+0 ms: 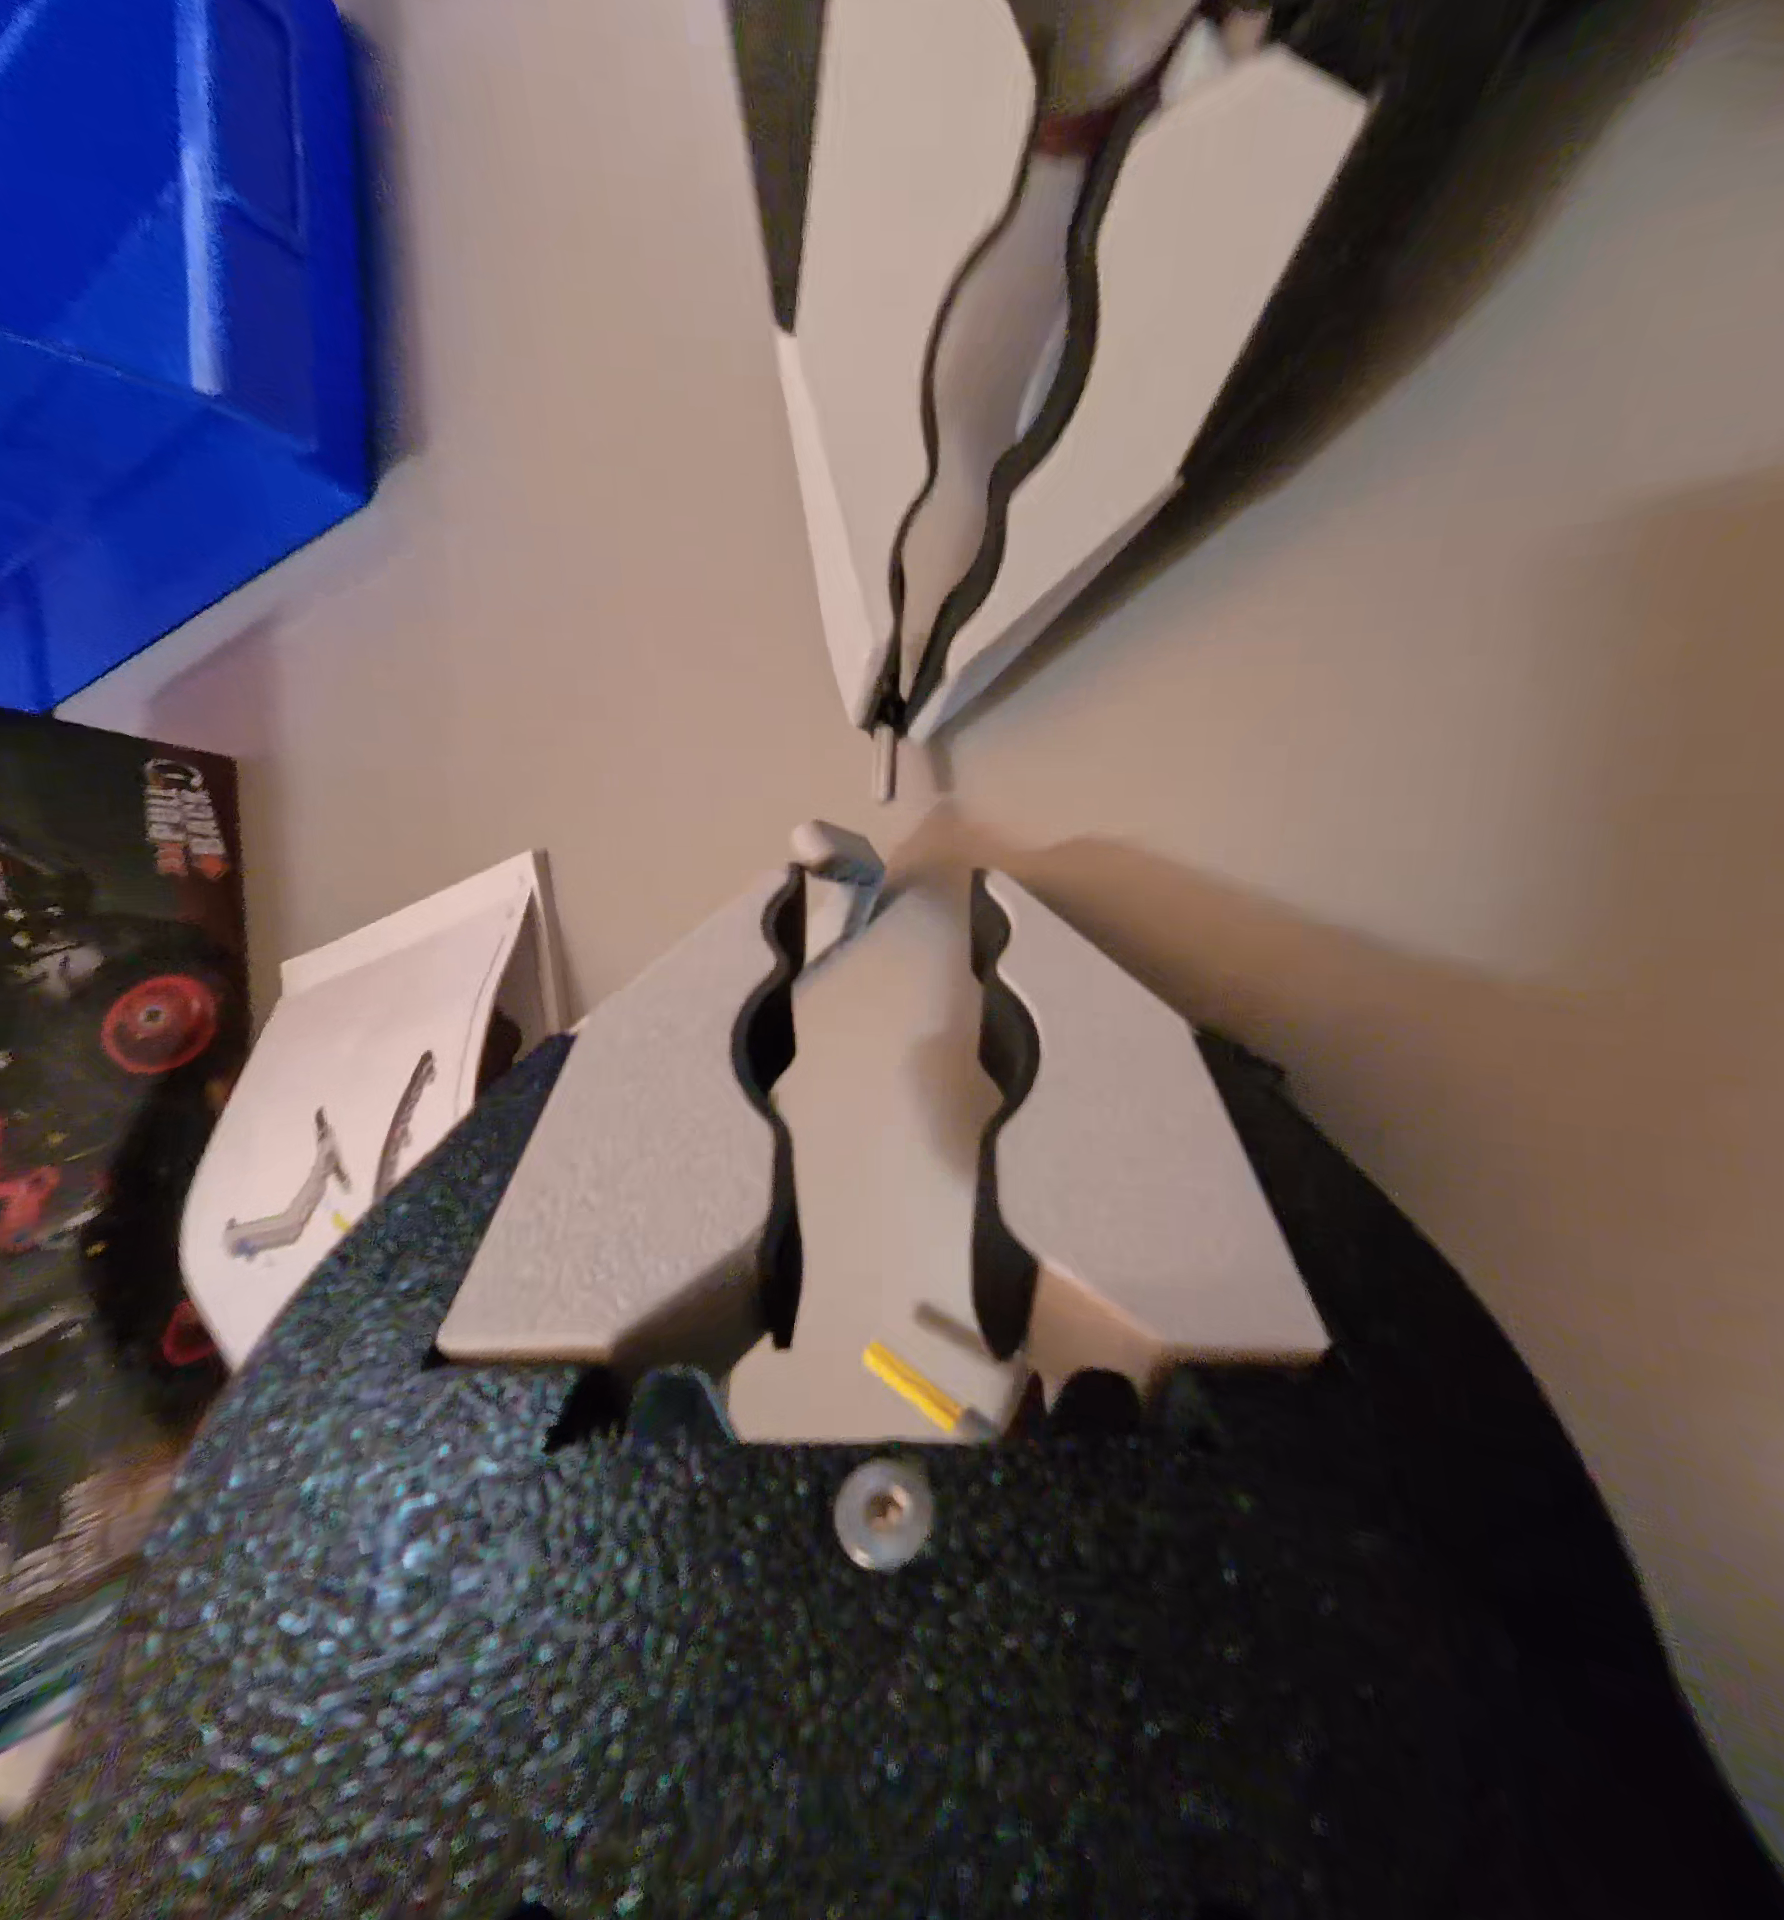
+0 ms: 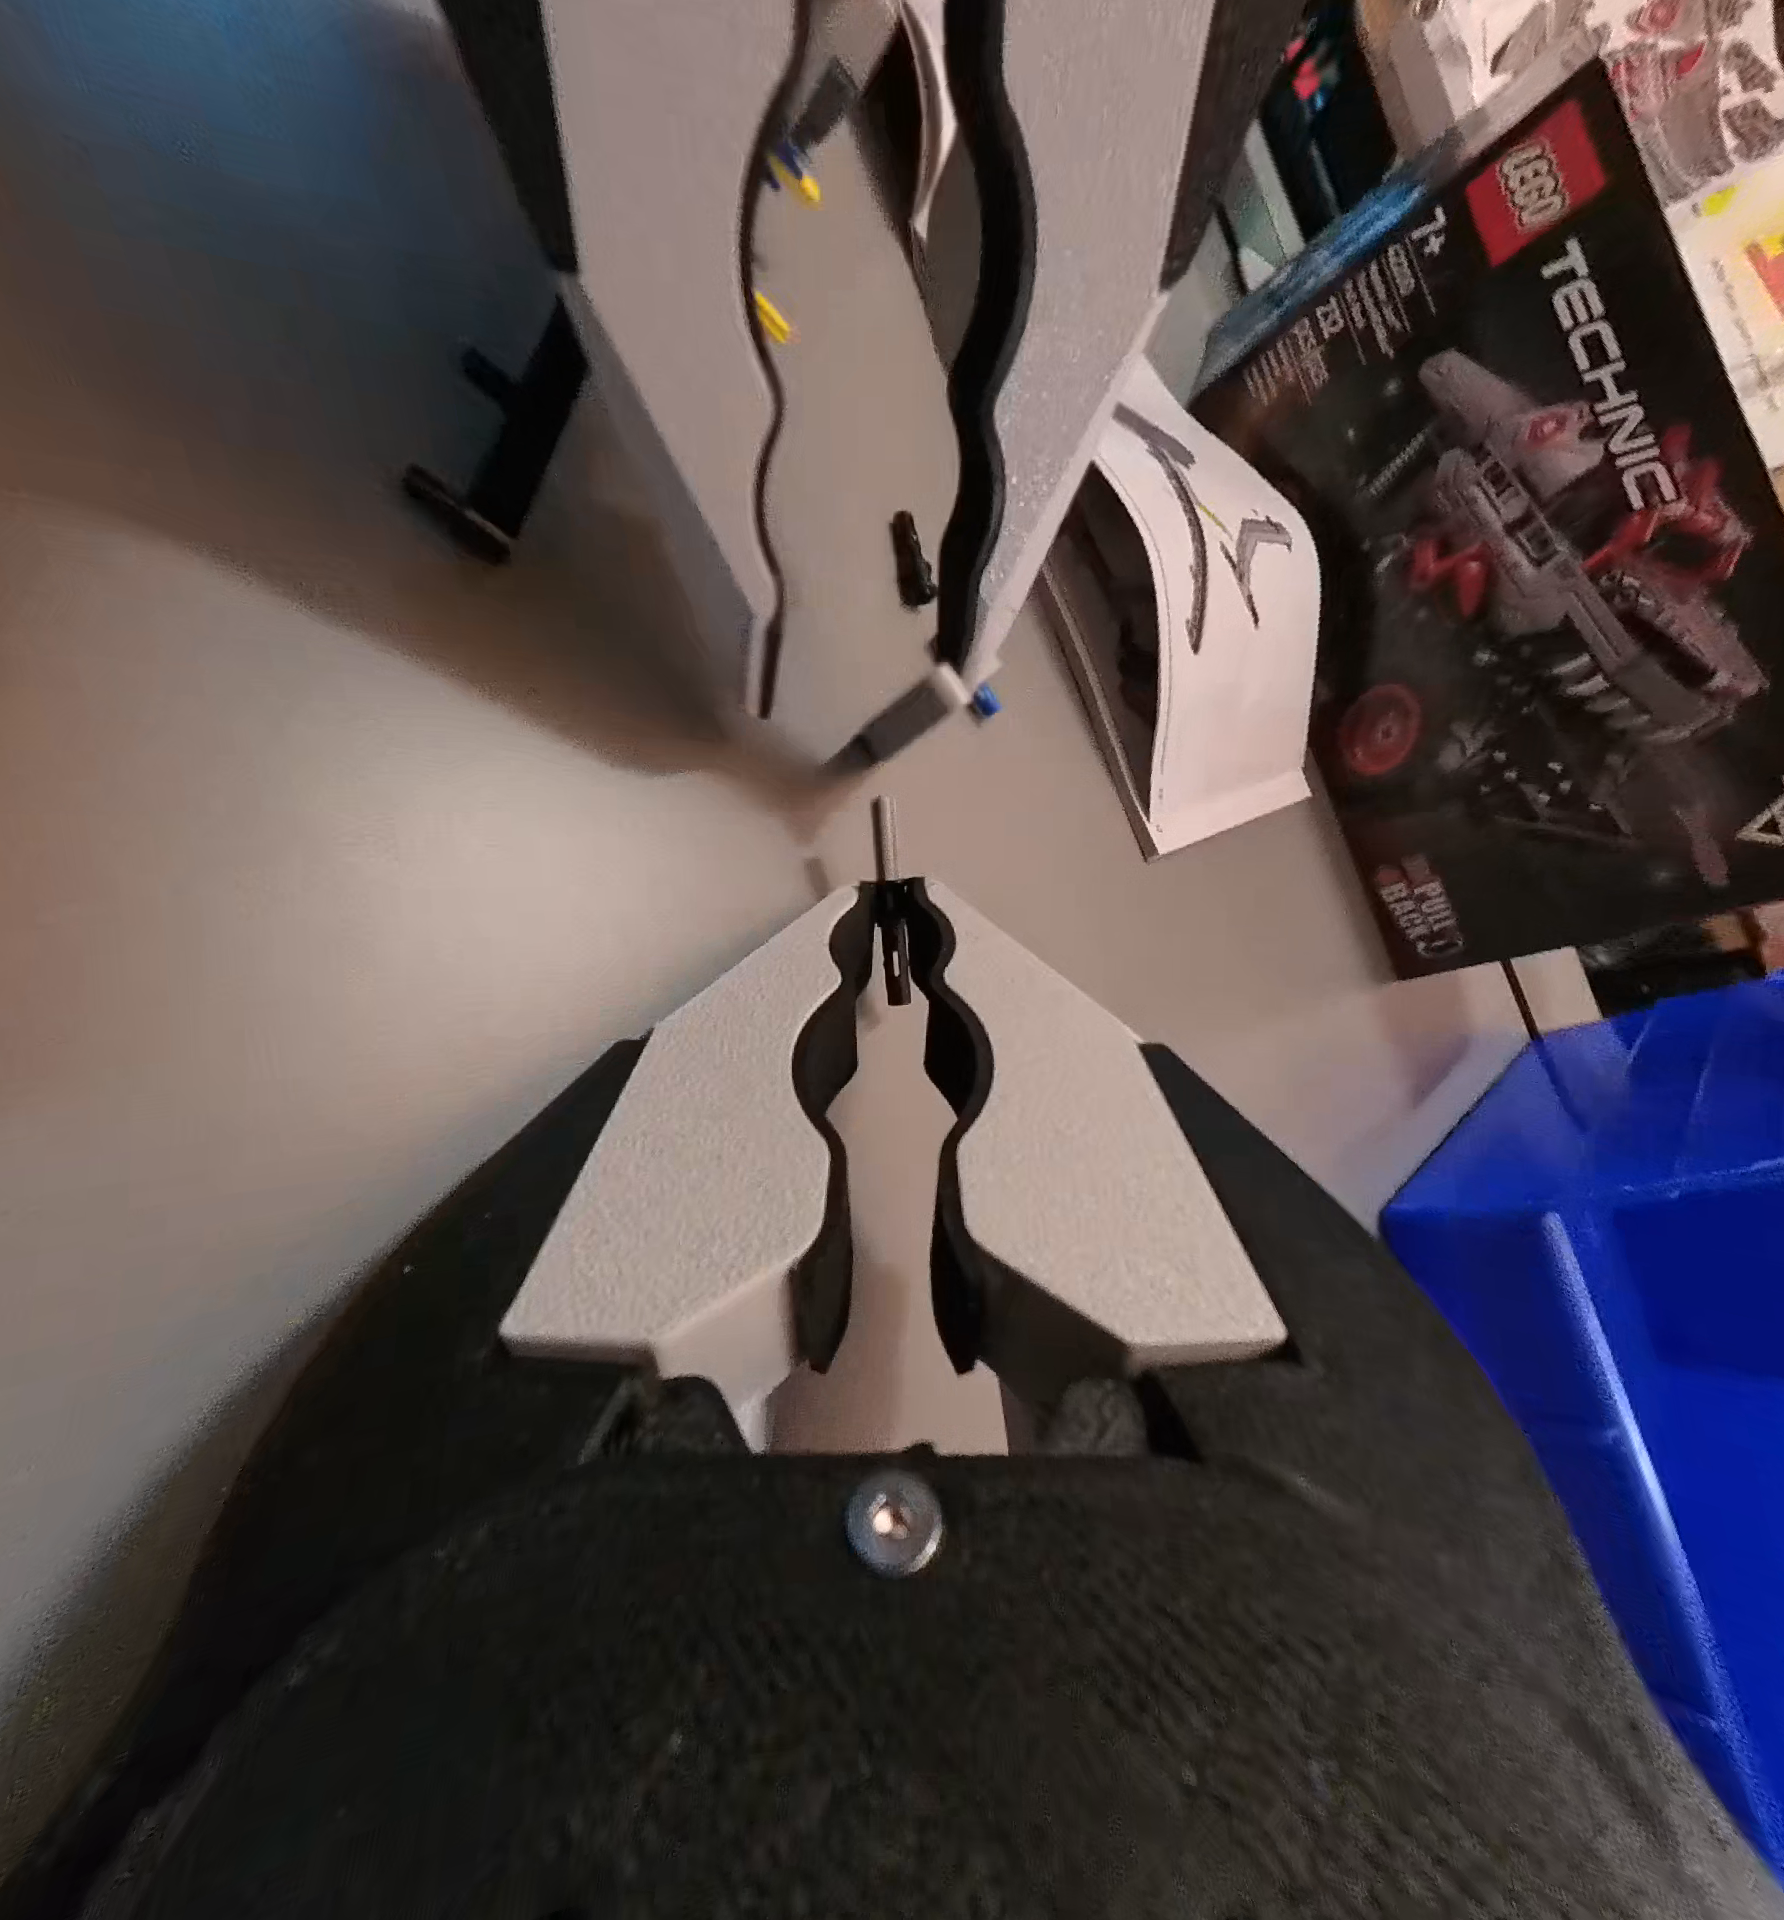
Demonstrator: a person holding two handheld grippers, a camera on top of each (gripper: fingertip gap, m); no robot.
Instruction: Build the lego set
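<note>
- The right hand-held gripper is closed on a thin black and grey pin. The pin sticks straight out past its tips, long way forward.
- It points at a grey beam, close but not touching.
- The left hand-held gripper is partly open, and the beam rests against one of its fingers, above the pale surface.

Warm dim light, soft shadows, blurred edges
</note>
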